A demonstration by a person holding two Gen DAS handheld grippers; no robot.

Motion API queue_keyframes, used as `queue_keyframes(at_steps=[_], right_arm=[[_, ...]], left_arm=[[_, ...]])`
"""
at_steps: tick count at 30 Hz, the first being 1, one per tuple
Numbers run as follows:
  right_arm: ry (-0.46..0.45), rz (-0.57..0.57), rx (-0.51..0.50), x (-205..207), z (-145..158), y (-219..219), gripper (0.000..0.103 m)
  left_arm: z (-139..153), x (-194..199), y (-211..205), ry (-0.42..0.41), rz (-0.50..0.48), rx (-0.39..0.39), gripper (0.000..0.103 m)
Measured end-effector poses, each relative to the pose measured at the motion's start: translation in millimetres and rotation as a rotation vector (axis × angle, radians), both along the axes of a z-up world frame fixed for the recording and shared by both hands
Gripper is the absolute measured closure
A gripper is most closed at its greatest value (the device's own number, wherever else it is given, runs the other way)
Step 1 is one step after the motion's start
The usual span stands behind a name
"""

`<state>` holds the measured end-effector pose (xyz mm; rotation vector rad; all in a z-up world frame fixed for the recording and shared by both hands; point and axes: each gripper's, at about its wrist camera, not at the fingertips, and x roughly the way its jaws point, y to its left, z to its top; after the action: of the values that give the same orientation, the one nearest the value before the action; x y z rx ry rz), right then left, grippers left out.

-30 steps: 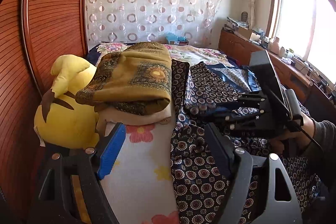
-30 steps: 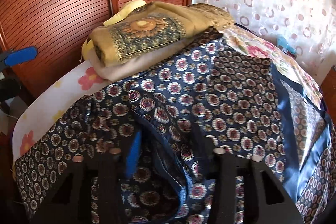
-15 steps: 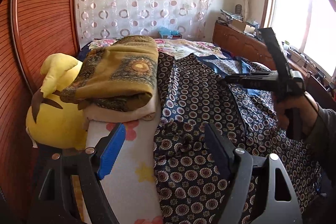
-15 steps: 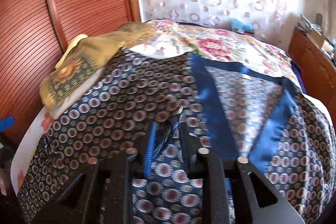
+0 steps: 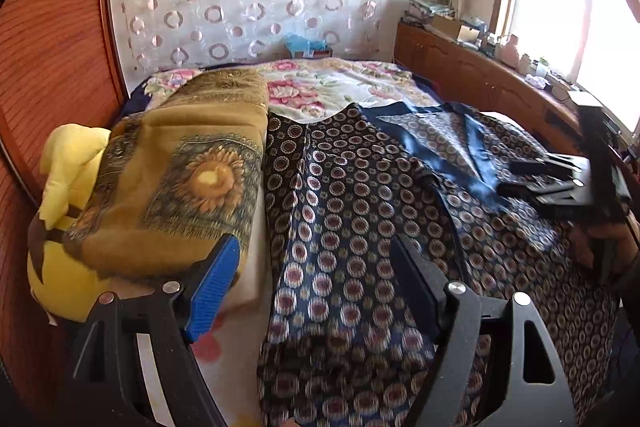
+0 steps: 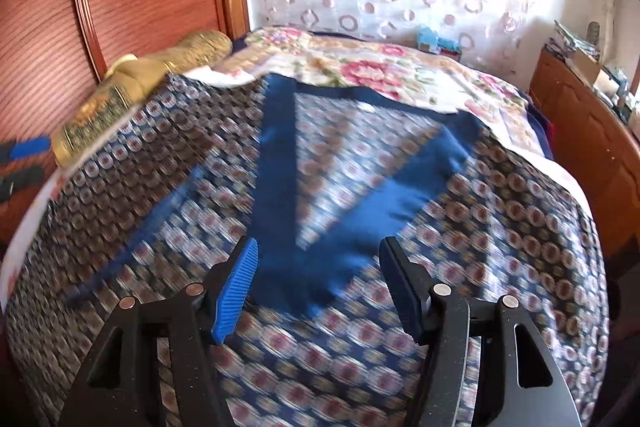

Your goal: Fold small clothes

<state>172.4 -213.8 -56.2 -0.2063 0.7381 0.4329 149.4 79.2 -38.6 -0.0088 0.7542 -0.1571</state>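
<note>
A dark navy garment (image 5: 360,219) with round medallions and a blue satin collar (image 6: 280,167) lies spread over the bed. My left gripper (image 5: 316,267) hovers open over the garment's left part, with nothing between its pads. My right gripper (image 6: 320,259) is over the collar's lower end. Its jaws are opening, and the cloth lies under them without being pinched. In the left wrist view a hand holds the right gripper (image 5: 516,179) at the garment's right side. The left gripper's blue pad (image 6: 28,149) shows at the left edge of the right wrist view.
A folded mustard-gold cloth stack (image 5: 180,179) sits left of the garment, against a yellow plush toy (image 5: 68,187). A wooden panel (image 5: 52,67) rises on the left. The floral sheet (image 5: 328,87) shows beyond the garment. A cluttered wooden cabinet (image 5: 480,75) runs along the right.
The right gripper has let go of the garment's pinched fold, opened, and moved right toward the collar. The garment now lies flatter. The left gripper has shifted across the bed, still open.
</note>
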Motion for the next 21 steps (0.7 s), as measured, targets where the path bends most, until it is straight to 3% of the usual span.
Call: queue_keyframes(at_steps=[7,13,21], right_arm=[[0.030,0.002,-0.038,0,-10,-23,0.038],[0.041,0.001,-0.021,6,-9,-32,0.038],[0.037,0.005,-0.025,3,-10,-30,0.038]], left_arm=[[-7,38,-11,0.042,-0.022,0.036,0.025],[-14,70,-9,0.103,-0.020,0.004,0.051],[-15,109,-18,0.122,-0.026,0.134,0.067]])
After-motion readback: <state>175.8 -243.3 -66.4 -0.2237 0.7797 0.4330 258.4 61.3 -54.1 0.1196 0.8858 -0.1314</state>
